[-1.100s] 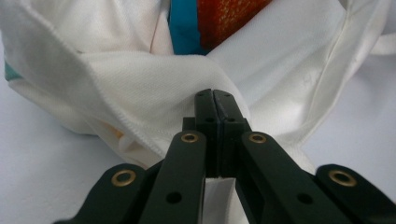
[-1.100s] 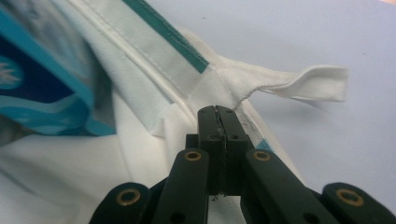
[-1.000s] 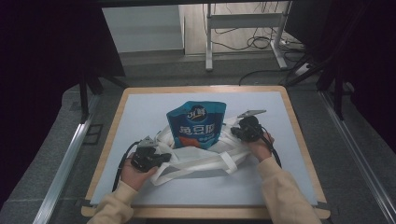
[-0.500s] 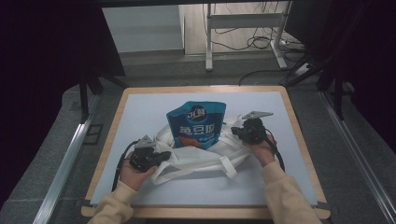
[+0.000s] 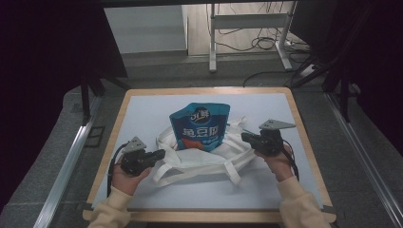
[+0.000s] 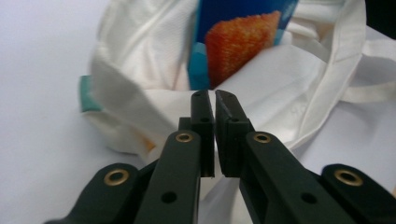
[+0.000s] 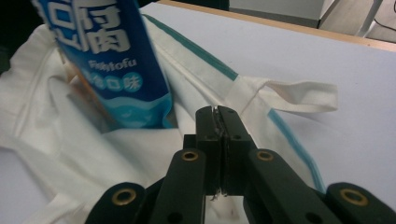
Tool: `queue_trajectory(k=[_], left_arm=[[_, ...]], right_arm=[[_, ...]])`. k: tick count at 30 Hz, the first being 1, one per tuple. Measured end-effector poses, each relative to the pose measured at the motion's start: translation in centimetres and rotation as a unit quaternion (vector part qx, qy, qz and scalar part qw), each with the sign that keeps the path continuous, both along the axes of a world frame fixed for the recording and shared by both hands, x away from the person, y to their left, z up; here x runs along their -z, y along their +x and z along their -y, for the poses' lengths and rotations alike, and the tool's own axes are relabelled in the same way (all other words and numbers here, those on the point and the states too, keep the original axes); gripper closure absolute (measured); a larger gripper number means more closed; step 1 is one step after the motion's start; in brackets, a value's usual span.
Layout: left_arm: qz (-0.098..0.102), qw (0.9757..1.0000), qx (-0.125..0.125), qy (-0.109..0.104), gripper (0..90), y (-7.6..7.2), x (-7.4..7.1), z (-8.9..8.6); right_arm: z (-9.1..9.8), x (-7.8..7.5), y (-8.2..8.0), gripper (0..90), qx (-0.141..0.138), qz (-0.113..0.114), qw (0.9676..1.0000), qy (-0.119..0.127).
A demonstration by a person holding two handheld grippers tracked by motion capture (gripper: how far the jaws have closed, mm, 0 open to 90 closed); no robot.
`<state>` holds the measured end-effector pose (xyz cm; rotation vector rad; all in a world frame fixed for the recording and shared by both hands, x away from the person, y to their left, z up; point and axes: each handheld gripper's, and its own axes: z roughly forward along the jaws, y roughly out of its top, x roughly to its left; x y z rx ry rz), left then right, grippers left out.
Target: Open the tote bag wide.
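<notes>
Two forearms in pale yellow sleeves (image 5: 113, 210) come in over the near wooden edge of the table (image 5: 204, 216), each hand holding a black gripper. The left gripper (image 5: 159, 154) sits toward the near left of the light mat (image 5: 142, 111), pointing right, its tips at the left side of a white cloth tote bag (image 5: 199, 161). In the left gripper view its jaws stand nearly together, a thin slit between them, pressed up to a fold of the bag's cloth (image 6: 280, 88) (I cannot tell whether cloth is actually caught in that slit). The right gripper (image 5: 244, 137), with its grey three-cornered plate on top, points left at the bag's right side. In the right gripper view its jaws are closed tight together, with what looks like a sliver of white fabric pinched along their seam.

Between the two grippers the bag lies crumpled, its straps looping toward the near side and a teal-edged handle (image 7: 299, 95) lying flat on the mat. A blue snack pouch (image 5: 200, 126) marked "Fishtofu" stands half inside the bag's mouth, its top leaning away toward the far side.

Bare mat runs all around the bag: a wide band before the near edge, more along both sides, and open surface up to the far rim. Beyond the table are grey floor (image 5: 157, 66), white desk legs (image 5: 213, 47) and loose cables (image 5: 266, 42).
</notes>
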<state>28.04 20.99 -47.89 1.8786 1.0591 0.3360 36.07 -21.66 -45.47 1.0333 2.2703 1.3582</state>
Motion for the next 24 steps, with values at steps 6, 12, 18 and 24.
queue_trajectory(k=[6, 12, 18, 24], left_arm=[[0.006, 0.9997, -0.02, -0.011, 66.7, -0.4, 0.3, -1.7], [0.002, 0.9984, -0.056, -0.009, 45.7, -0.7, 1.0, -3.1], [-0.013, 0.9964, -0.083, 0.009, 38.8, -0.8, 2.5, -4.5], [-0.025, 0.9956, -0.088, 0.018, 36.9, -0.5, 3.3, -4.7]], right_arm=[[2.0, 0.0, -3.0, 58.0, -0.015, 0.025, 0.9994, 0.021], [4.2, 0.4, -4.6, 46.5, 0.009, 0.035, 0.9991, 0.022], [7.5, 2.5, -5.4, 43.0, 0.044, 0.018, 0.9988, 0.013], [8.4, 3.6, -5.1, 42.4, 0.061, 0.002, 0.9981, 0.005]])
